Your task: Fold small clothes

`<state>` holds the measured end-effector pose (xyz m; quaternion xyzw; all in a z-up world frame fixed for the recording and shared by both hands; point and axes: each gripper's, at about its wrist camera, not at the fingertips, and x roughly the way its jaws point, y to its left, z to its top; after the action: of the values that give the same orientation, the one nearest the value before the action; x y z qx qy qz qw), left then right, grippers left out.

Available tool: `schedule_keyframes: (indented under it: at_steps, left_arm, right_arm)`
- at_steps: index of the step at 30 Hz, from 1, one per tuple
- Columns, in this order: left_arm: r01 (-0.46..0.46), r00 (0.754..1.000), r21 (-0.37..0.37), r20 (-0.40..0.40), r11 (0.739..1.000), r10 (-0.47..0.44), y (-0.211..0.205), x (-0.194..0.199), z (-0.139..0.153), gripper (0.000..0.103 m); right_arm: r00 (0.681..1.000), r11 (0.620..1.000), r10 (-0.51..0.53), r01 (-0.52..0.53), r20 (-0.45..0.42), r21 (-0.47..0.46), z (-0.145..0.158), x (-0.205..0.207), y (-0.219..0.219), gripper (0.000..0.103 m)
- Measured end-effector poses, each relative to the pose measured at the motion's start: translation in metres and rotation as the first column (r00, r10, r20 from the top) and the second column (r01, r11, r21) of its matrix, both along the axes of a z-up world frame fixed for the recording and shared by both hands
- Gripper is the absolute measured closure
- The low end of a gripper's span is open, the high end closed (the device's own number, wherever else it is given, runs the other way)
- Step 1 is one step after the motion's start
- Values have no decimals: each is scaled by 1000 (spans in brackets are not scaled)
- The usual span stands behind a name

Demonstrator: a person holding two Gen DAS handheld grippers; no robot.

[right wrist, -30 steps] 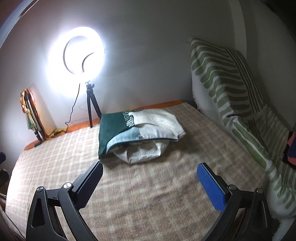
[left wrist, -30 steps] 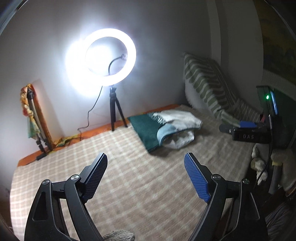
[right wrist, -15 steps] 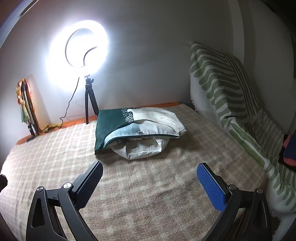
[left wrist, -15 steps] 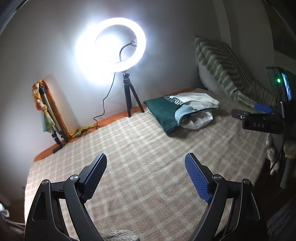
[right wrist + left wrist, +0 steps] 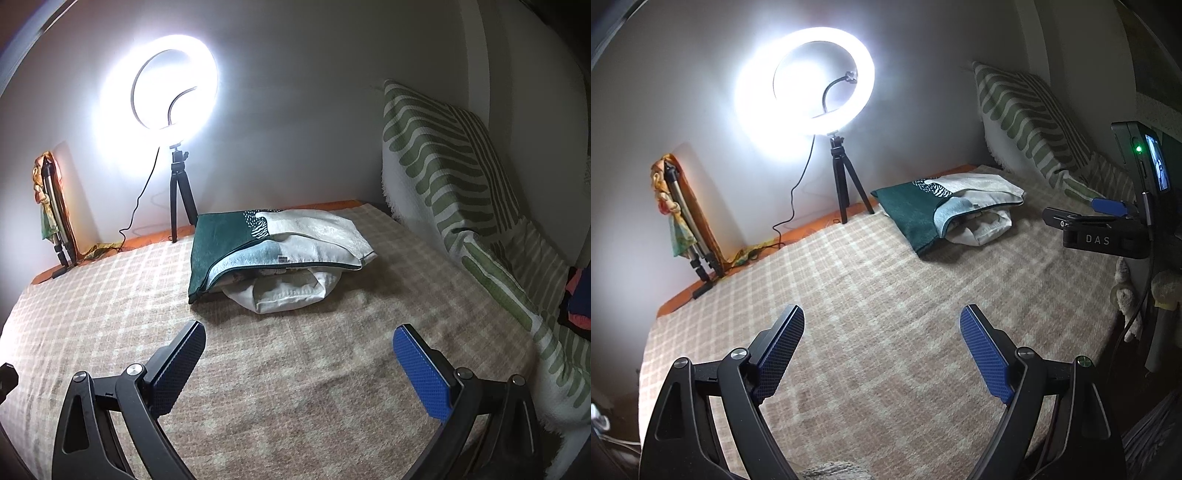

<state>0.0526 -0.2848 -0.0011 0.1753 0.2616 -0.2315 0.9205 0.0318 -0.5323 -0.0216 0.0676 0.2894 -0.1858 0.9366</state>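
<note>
A bed covered by a beige checked blanket (image 5: 295, 369) fills the room's floor space, with a grey wall closing it off at the far side and an orange strip of mattress edge running along that wall. A lit ring light (image 5: 166, 85) on a small black tripod stands at the far edge around 11 o'clock in the right wrist view, and a green-striped cushion (image 5: 443, 155) leans against the wall at 2 o'clock, bounding the bed on that side. The wide middle of the blanket lies bare in front of both tools. The left tool (image 5: 882, 350) is released, jaws spread wide with only blanket between them. The right tool (image 5: 299, 365) is likewise spread wide and touches nothing. The pile of small clothes (image 5: 277, 254), a dark green and pale piece lying over a white garment, rests near the far edge at 12 o'clock from the right tool and 1 o'clock from the left tool (image 5: 945, 210), well apart from both.
</note>
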Motion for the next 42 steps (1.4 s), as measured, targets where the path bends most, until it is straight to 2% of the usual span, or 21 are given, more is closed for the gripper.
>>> schedule_keyframes:
  at_steps: [42]
  left_arm:
    - [-32,999,-4,13,999,32,9,-4,4,16]
  right_arm:
    - [1000,1000,3,-3,-10,21,-3,1,13,0]
